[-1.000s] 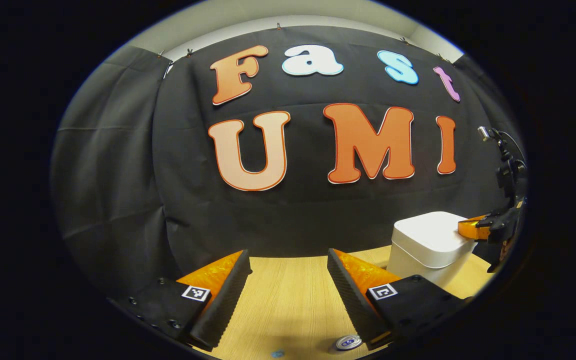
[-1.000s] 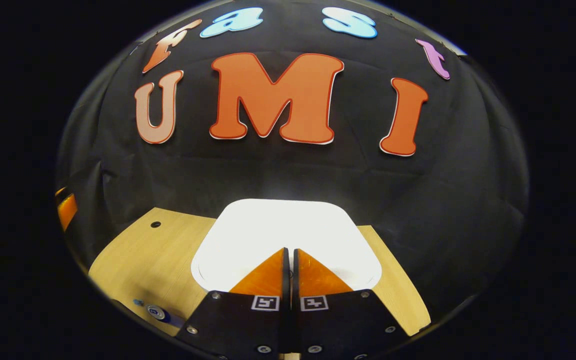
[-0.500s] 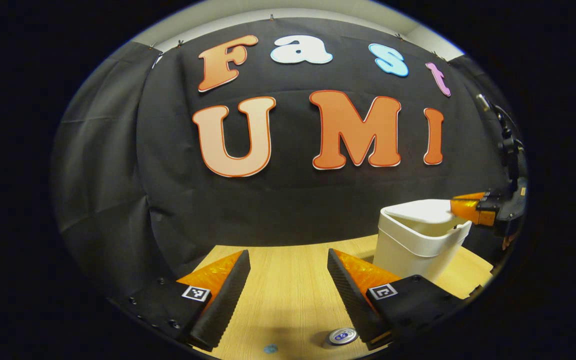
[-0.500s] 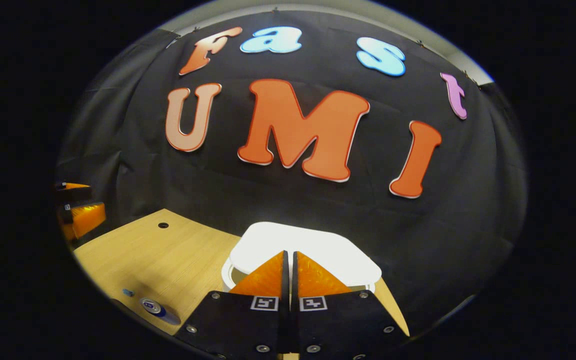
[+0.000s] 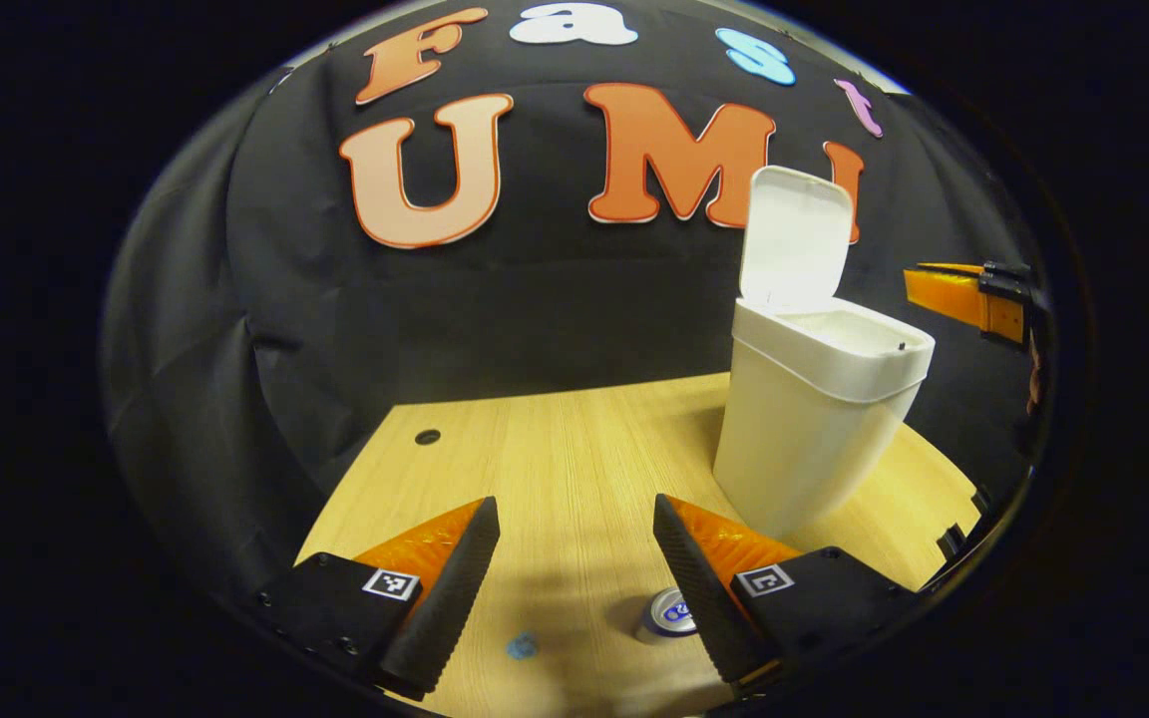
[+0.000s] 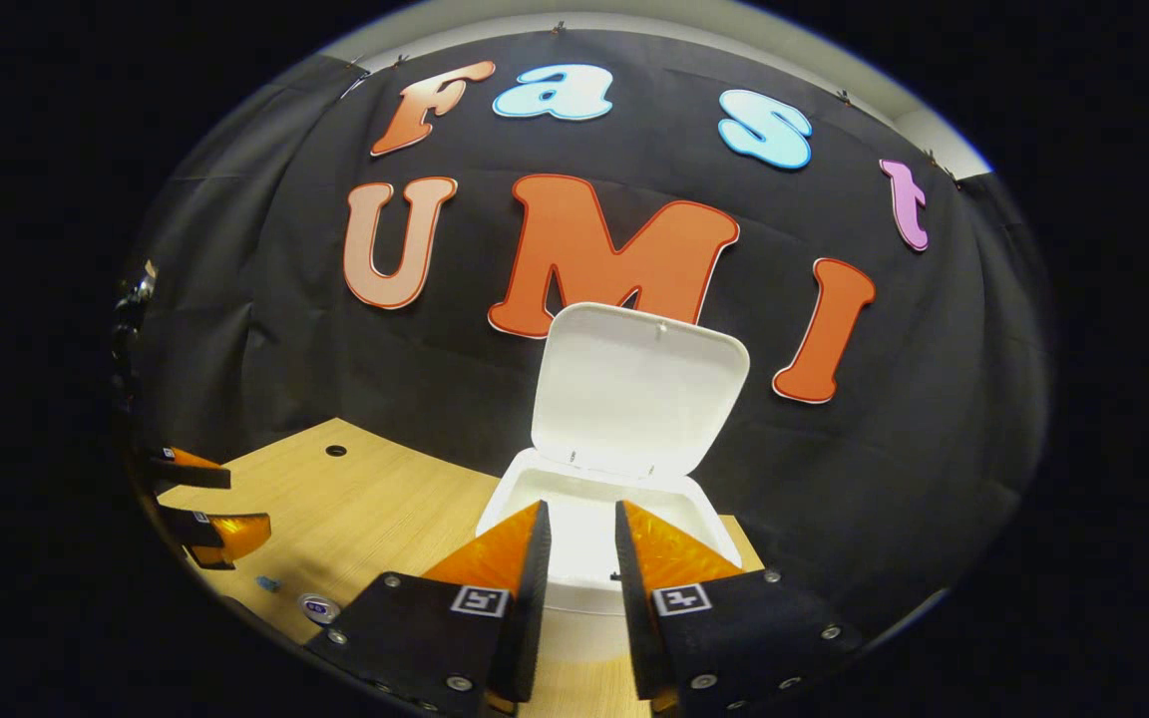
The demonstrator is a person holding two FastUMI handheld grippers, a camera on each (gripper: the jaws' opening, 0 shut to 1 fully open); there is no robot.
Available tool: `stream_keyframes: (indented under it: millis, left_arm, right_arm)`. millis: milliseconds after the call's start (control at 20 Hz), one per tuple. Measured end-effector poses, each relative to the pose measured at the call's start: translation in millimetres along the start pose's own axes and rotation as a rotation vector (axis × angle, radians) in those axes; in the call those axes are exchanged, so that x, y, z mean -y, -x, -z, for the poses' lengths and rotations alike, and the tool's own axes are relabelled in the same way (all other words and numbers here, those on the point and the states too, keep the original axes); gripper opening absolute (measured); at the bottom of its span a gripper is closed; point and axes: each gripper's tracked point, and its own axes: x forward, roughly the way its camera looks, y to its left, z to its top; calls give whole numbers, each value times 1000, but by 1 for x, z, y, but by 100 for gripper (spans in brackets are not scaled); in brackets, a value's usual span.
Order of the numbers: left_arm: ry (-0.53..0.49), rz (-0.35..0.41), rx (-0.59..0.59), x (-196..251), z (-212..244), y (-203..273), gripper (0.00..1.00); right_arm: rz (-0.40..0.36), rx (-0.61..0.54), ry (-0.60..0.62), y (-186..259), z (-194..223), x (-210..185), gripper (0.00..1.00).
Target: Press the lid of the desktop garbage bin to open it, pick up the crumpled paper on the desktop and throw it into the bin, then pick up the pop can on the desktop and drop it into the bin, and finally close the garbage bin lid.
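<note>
The white desktop bin [image 5: 794, 449] stands on the wooden table at the right, its lid [image 5: 794, 239] swung upright. A pop can [image 5: 667, 613] stands on the table beside the right finger of my left gripper [image 5: 574, 509], which is open and holds nothing. My right gripper [image 6: 581, 511] hovers just above the front of the open bin [image 6: 594, 479], with its fingers a little apart and nothing between them; the raised lid [image 6: 639, 384] faces it. In the left gripper view the right gripper [image 5: 963, 294] hangs level with the bin's rim, to its right. The can [image 6: 318, 606] is low on the left.
The table [image 5: 555, 459] has a small round hole [image 5: 427, 437] near its back left corner and a blue spot [image 5: 523, 645] left of the can. The black cloth wall stands close behind the bin. My left gripper [image 6: 200, 504] is over the table's left edge.
The bin's lid has sprung from closed to fully upright. My right gripper lifted off the lid and its fingers parted slightly. The left gripper view tilted downward and now takes in more table.
</note>
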Motion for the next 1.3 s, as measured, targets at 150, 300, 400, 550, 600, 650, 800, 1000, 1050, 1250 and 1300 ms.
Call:
stream_keyframes:
  millis: [150, 300, 400, 550, 600, 650, 800, 1000, 1050, 1250, 1300]
  left_arm:
    - [3, 7, -68, -3, 27, -6, 99]
    - [-2, 13, -166, -8, 67, -7, 98]
    - [4, 20, -210, -9, 84, -7, 100]
    - [39, 45, -288, -6, 105, -2, 100]
    - [55, 53, -316, -5, 110, 1, 99]
    - [77, 64, -351, -6, 118, 3, 99]
    - [97, 73, -404, -7, 136, 0, 100]
    - [118, 99, -493, -5, 163, -5, 97]
    - [112, 102, -510, -6, 168, -6, 98]
    - [86, 129, -568, -4, 189, -9, 96]
    - [87, 133, -583, -1, 196, -9, 96]
  right_arm:
    - [0, -24, -14, 7, 9, -4, 58]
    - [5, -55, -21, 16, 22, -8, 69]
    - [6, -68, -30, 20, 27, -11, 72]
    - [12, -88, -36, 23, 32, -15, 78]
    - [15, -97, -41, 25, 36, -17, 80]
    - [17, -106, -47, 27, 39, -20, 81]
    - [23, -122, -49, 32, 46, -25, 82]
    - [41, -149, -63, 41, 58, -31, 82]
    - [48, -157, -68, 42, 61, -32, 82]
    - [72, -200, -94, 51, 77, -36, 82]
    - [80, -209, -97, 53, 80, -37, 82]
